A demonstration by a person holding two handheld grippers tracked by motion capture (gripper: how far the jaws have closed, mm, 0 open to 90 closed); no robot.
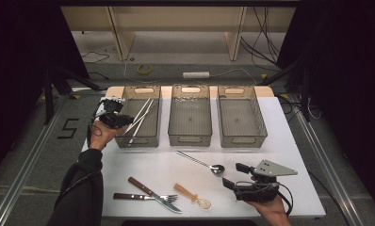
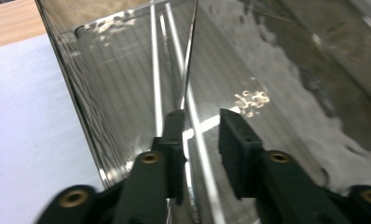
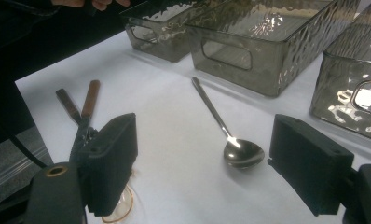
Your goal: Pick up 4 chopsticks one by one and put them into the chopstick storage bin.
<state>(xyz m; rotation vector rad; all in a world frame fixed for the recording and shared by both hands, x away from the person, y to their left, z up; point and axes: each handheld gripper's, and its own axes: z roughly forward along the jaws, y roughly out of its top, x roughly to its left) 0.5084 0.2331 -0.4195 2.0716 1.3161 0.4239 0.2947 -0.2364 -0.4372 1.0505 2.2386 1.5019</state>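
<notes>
The left gripper point(image 1: 121, 120) hangs over the near-left corner of the left smoky clear plastic bin point(image 1: 153, 139), jaws parted slightly and holding nothing; the white chopsticks point(image 1: 141, 117) lie in that bin, just ahead of its tips. The right gripper point(image 1: 236, 175) stands wide open and empty, the steel spoon point(image 3: 242, 151) on the table between its jaws.

1. The chopsticks point(image 1: 141, 118) are a pair of thin, pale, straight sticks lying side by side in the left bin point(image 1: 153, 139), slanted from its near left corner up toward its far right; their near ends lean over the bin's left rim.
2. In the left gripper view one stick point(image 2: 196, 140) runs lengthwise between the parted jaws, not pressed by either pad.
3. The left bin is smoky, see-through plastic, standing upright on the bench.
</notes>
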